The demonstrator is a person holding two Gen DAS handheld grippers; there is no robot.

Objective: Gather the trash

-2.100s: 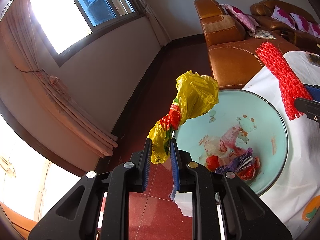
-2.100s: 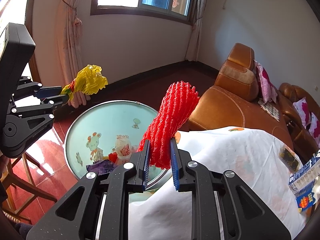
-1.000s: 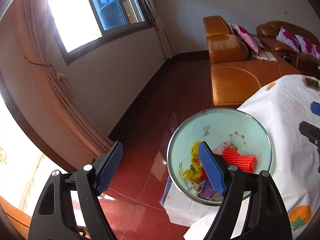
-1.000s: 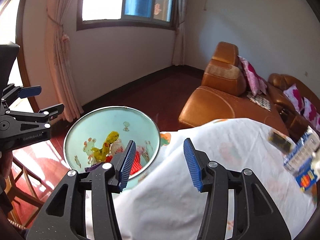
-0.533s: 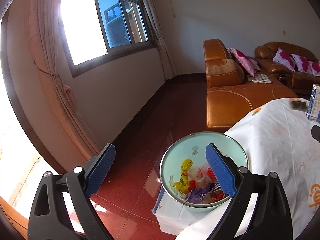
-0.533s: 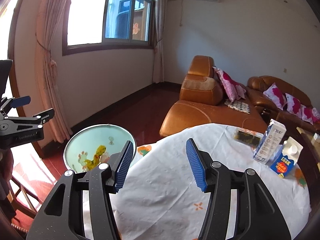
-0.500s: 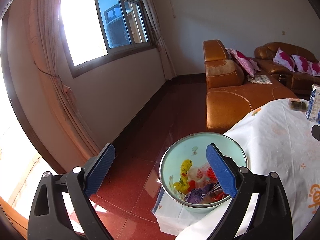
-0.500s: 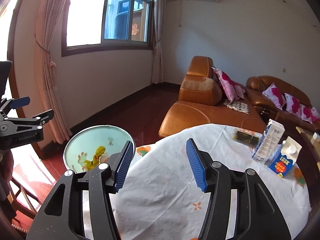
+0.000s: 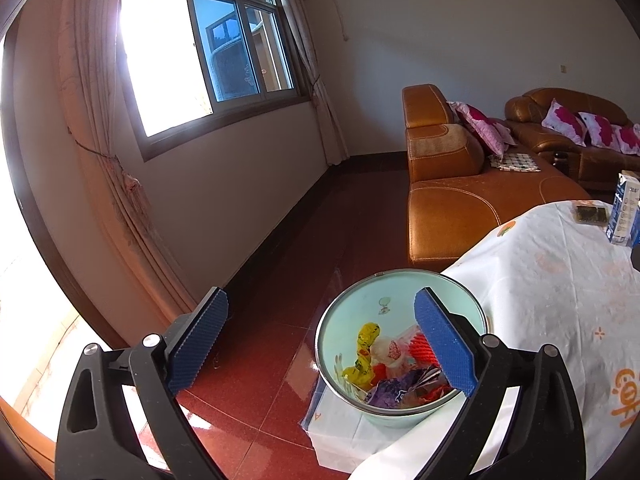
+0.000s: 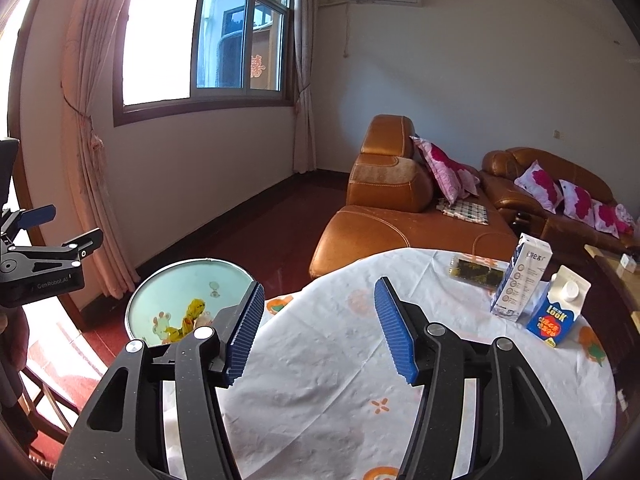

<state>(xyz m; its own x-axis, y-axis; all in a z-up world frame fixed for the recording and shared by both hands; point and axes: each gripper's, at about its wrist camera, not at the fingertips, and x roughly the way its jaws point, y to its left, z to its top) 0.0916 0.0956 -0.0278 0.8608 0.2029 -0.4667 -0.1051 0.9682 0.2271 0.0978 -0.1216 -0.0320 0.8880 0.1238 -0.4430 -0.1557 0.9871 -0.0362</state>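
A pale green basin (image 9: 352, 312) stands beside the table and holds trash: a yellow bag (image 9: 366, 346), a red foam net (image 9: 424, 350) and several wrappers. It also shows in the right wrist view (image 10: 176, 284). My left gripper (image 9: 322, 334) is open and empty, high above the floor and the basin. My right gripper (image 10: 320, 324) is open and empty above the white tablecloth (image 10: 340, 360). The left gripper also shows at the left edge of the right wrist view (image 10: 52, 236).
On the table's far right stand a white-blue carton (image 10: 520, 280), a blue milk carton (image 10: 558, 308) and a dark flat packet (image 10: 476, 270). A brown leather sofa (image 10: 400, 208) with pink cushions stands behind. A window and curtains are on the left.
Both grippers let go of the yellow bag and the red net, which now lie in the basin. Both grippers have opened and pulled back and up from the basin.
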